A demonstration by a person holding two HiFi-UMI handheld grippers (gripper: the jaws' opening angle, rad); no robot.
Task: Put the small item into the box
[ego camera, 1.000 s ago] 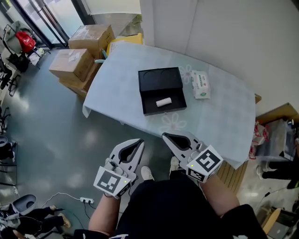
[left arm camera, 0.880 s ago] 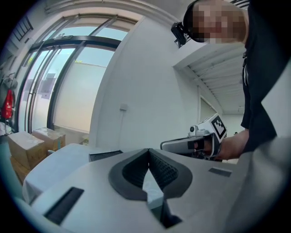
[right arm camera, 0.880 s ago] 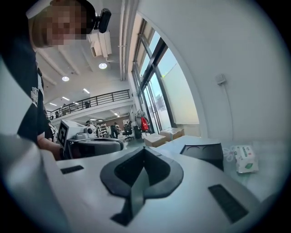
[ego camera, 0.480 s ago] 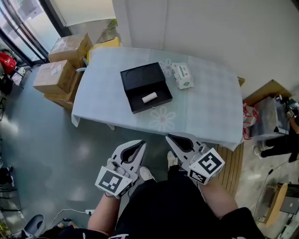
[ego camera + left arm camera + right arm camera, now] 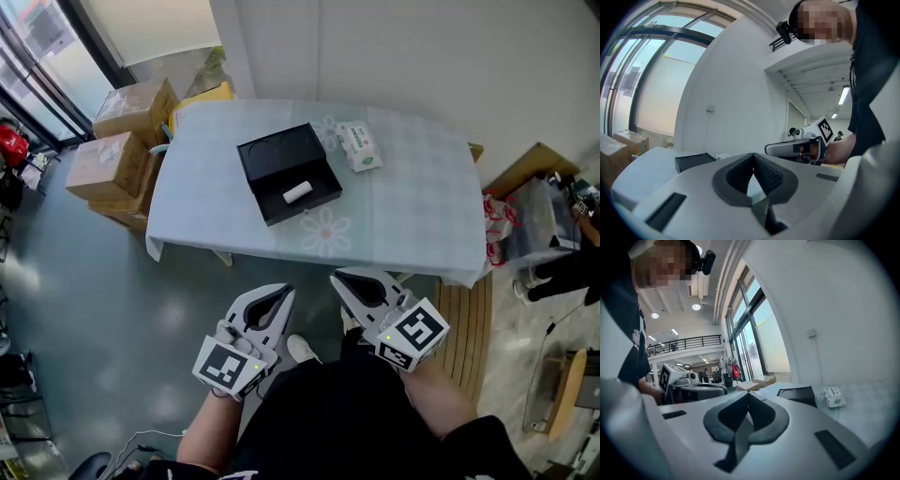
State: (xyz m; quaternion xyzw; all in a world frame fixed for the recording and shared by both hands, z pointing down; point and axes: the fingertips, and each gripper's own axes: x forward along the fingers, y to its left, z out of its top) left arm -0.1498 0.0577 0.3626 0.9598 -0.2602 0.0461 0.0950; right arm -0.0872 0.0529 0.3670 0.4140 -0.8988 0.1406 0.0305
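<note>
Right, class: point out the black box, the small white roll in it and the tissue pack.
black box (image 5: 279, 155), head view, on its bare far half.
small white roll (image 5: 298, 193), head view, on its middle.
tissue pack (image 5: 359, 147), head view, on its top face.

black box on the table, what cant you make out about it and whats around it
- Small white item in the black box: head view, too small to identify.
- Box interior: left gripper view, hidden behind its own near side.
- Print on the white pack: head view, too small to read.
- Under the table: head view, covered by the cloth.
</note>
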